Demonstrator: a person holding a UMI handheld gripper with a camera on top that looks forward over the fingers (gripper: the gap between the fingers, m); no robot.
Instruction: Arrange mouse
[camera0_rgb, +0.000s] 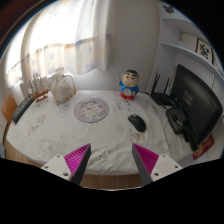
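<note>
A black mouse (137, 122) lies on the white patterned tablecloth (70, 130), well beyond my right finger and to the right of a round grey mat (92, 110). My gripper (112, 160) hovers over the table's near wooden edge. Its two fingers stand wide apart with magenta pads (76, 158) showing, and nothing is between them.
A cartoon figurine (129, 86) stands at the back. A black monitor (198, 100) and a dark router with antennas (160, 94) are at the right. A rack with items (42, 90) sits at the back left by the curtained window.
</note>
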